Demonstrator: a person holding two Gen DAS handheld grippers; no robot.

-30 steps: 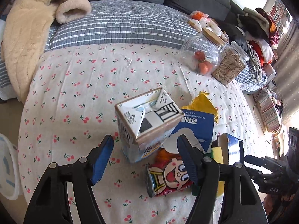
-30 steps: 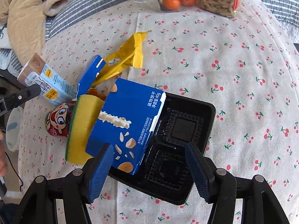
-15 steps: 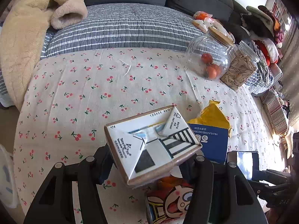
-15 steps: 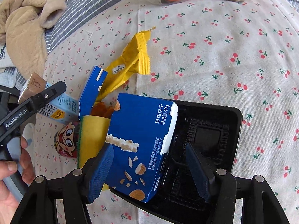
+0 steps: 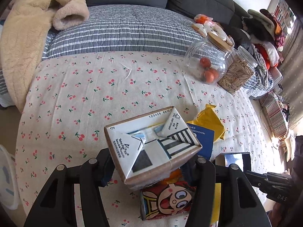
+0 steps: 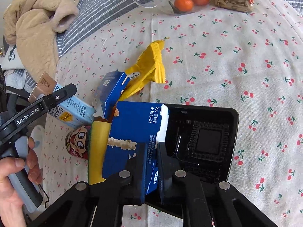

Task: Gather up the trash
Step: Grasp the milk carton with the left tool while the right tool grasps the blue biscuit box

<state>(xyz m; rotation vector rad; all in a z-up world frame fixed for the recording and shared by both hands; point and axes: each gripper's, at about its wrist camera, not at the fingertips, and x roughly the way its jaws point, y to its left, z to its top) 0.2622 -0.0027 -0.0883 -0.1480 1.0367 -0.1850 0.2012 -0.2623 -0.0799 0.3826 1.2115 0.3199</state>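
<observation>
My left gripper (image 5: 149, 168) is shut on a brown and light-blue milk carton (image 5: 151, 143) and holds it above the cloth; the carton also shows in the right wrist view (image 6: 70, 109). Under it lies a red cartoon can (image 5: 166, 200). My right gripper (image 6: 152, 168) is shut on a blue biscuit box (image 6: 136, 130) that lies over a black plastic tray (image 6: 204, 143). A yellow sponge (image 6: 98, 151), a small blue box (image 6: 111, 89) and a yellow wrapper (image 6: 149, 68) lie beside it.
The cherry-print cloth (image 5: 94, 94) covers the table. A glass jar with oranges (image 5: 206, 66) and a jar of seeds (image 5: 236, 75) stand at the far right. A striped cushion (image 5: 121, 30) and a beige blanket (image 5: 24, 37) lie behind.
My left gripper closed on the milk carton and lifted it. My right gripper closed on the blue biscuit box over the tray.
</observation>
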